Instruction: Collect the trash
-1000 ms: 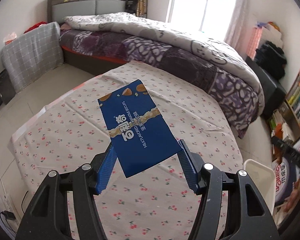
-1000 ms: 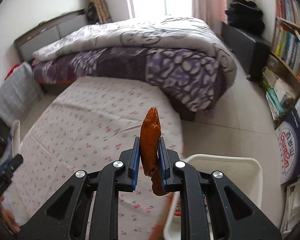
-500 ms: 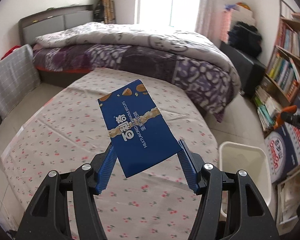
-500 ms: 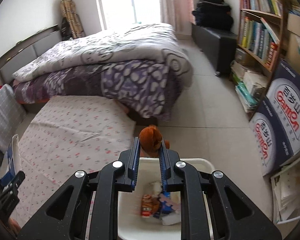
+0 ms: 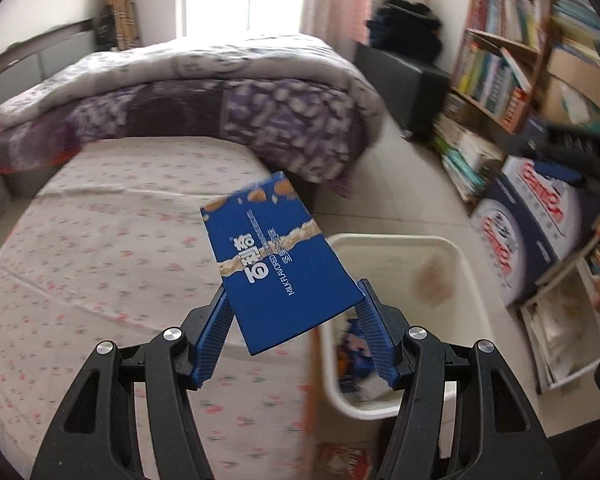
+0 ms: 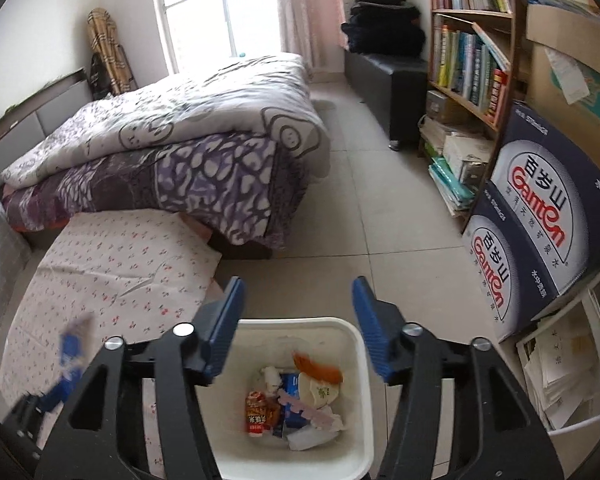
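My left gripper (image 5: pixel 293 290) is shut on a flat blue snack box (image 5: pixel 276 264), held over the edge of the floral-covered table (image 5: pixel 100 240) beside the white trash bin (image 5: pixel 472 280). My right gripper (image 6: pixel 298 288) hangs straight over the bin (image 6: pixel 292 322); its jaws are opening with nothing between them. An orange-brown scrap (image 6: pixel 318 368) lies on top of the wrappers and cartons in the bin. The blue box (image 6: pixel 70 348) shows blurred at the lower left of the right wrist view.
A bed with a purple and grey quilt (image 6: pixel 180 152) stands behind the table. Against the right wall are a bookshelf (image 6: pixel 472 60) and stacked dark water cartons (image 6: pixel 540 216), with paper piles by them. Tiled floor (image 6: pixel 380 220) lies between bed and shelves.
The right gripper moved from the table to over the bin, opened and let the orange-brown scrap fall in. The left gripper carried the blue box rightwards to the bin.
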Motion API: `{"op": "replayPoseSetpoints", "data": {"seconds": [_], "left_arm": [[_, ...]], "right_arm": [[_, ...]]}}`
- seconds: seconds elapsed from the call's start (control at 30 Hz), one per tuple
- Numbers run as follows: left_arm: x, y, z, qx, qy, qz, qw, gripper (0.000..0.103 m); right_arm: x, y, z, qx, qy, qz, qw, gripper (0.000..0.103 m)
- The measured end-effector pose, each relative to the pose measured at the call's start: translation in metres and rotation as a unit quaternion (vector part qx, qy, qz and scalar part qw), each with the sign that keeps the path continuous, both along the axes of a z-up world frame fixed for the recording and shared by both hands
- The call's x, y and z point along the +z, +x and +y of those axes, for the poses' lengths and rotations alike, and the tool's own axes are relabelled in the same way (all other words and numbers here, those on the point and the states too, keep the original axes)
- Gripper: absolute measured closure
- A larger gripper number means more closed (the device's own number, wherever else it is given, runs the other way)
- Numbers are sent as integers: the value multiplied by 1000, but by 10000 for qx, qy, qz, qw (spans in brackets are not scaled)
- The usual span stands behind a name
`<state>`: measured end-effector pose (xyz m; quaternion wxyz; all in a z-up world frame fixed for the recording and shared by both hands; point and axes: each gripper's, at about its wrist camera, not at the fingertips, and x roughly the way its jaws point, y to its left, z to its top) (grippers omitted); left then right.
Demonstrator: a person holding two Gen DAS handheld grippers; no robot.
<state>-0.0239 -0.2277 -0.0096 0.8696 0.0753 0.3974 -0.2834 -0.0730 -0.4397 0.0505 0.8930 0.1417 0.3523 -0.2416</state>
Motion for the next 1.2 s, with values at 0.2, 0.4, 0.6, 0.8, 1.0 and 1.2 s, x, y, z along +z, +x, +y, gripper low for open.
{"op": "replayPoseSetpoints", "data": {"seconds": [0.2,0.4,0.6,0.8,1.0,1.2], "left_arm": [[-6,-13,-40,-398,-114,184,9990,42],[-11,-32,-72,-831,-62,157,9964,27],[-6,-45,-77,-793,349,-355,9956,16],[19,-38,-43,95,561,-1180,9914,11],[46,-27,9,844,270,-1588,9833,6],[59,-12,58,1480,316,-1598,9755,6]], "right_arm": [[4,-17,-26,-523,105,-197,9984,27],[8,-29,-34,-833,50,-403,9957,16],[21,-40,-30,-1177,-219,-782,9897,7],[32,-38,-6,-1181,-508,-1068,9859,7],[38,-28,37,-790,-489,-1210,9883,7],[36,-6,90,-253,-760,-1075,9910,7]]}}
